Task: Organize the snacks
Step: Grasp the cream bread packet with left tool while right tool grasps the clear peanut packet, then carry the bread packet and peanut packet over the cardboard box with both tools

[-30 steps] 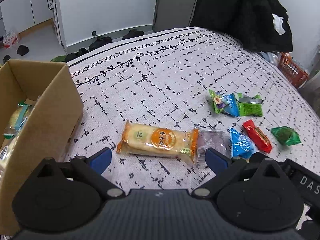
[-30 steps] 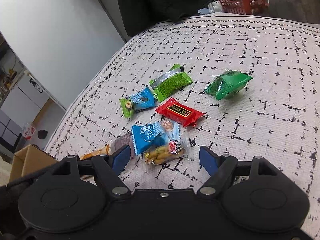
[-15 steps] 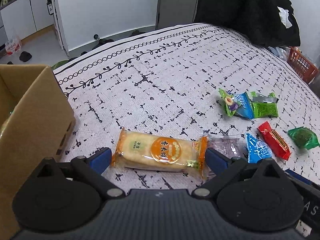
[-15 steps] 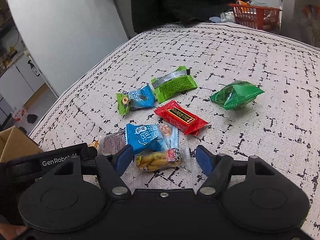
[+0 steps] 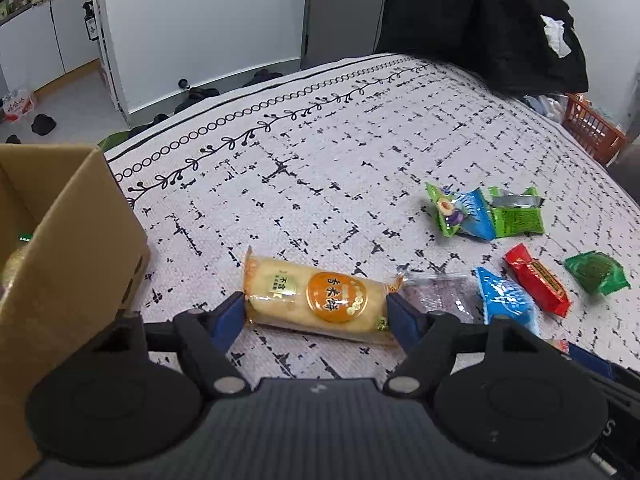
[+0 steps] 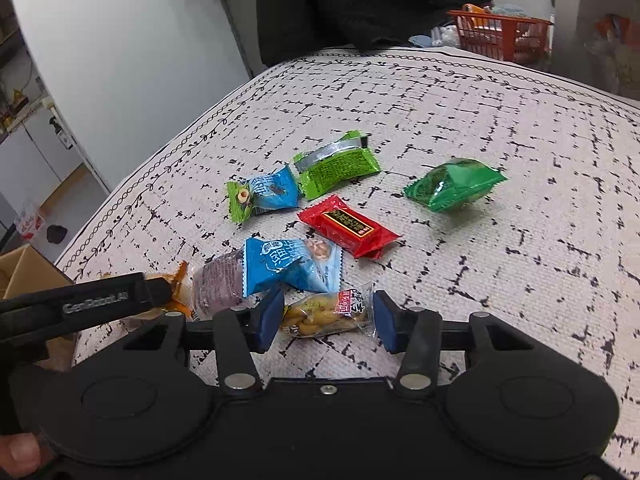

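Looked down on a table under a white cloth (image 5: 320,160) marked with black dashes. Found the left gripper (image 5: 316,314) low and near, fingers drawn in narrow, blue pads (image 5: 230,314) pressed against both ends of a long orange cracker pack (image 5: 316,298) lying flat on the cloth. Had an open cardboard box (image 5: 80,248) close on its left.

Found the right gripper (image 6: 328,318) further right, fingers likewise narrow, closed on both ends of a small clear peanut packet (image 6: 326,312) resting on the cloth. Counted more snacks just beyond: a purple packet (image 6: 218,284) touching a blue packet (image 6: 280,264), then a red bar (image 6: 348,226), a blue-and-green packet (image 6: 260,196) beside a light green packet (image 6: 336,164), and a dark green pouch (image 6: 452,184) apart on the right.
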A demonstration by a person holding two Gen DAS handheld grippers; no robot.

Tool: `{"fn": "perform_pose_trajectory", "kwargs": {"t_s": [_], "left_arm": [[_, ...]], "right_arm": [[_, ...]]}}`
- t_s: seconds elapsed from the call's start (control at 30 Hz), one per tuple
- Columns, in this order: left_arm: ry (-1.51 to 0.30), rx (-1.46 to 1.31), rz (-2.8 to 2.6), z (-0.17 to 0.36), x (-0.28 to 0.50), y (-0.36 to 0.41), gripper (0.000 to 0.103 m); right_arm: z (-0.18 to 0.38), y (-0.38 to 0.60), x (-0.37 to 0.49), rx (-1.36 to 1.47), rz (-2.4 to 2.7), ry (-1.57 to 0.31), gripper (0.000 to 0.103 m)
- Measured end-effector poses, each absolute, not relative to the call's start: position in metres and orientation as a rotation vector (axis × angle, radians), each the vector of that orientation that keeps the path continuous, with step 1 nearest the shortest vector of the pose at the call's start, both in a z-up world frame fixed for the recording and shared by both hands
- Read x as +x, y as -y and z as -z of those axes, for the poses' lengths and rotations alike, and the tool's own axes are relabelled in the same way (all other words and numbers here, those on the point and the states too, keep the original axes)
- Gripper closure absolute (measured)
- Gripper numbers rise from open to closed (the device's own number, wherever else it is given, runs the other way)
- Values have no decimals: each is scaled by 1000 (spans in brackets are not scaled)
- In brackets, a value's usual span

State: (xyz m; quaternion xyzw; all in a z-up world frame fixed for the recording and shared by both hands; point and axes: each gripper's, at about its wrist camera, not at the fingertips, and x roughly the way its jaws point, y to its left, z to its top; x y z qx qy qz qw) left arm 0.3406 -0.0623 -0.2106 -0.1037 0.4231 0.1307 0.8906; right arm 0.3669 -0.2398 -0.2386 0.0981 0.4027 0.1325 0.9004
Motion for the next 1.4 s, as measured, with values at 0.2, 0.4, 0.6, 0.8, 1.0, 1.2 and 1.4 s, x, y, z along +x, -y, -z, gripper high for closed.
{"fn": "perform_pose_trajectory", "kwargs": {"t_s": [0.2,0.4,0.6,0.8,1.0,1.2,1.4], "left_arm": [[-843,-223,-256,191,323,61,29],[-816,-252,-244,167,308,56,29],[-758,-263,-233,137,297,52,29],[-711,-287,-213,113,283,45,29],[-678,-307,-203,95,269,32,29],[-645,-356,-208,81,256,16,29],[-617,-408,-210,72,249,2,29]], "right_arm": [[226,245,356,229,-276,-815,56],[211,245,340,207,-281,-775,56],[195,243,329,190,-287,-745,56],[168,245,317,197,-304,-695,56],[152,240,304,219,-316,-681,56],[134,231,294,282,-345,-689,56],[111,215,288,281,-376,-665,56]]}}
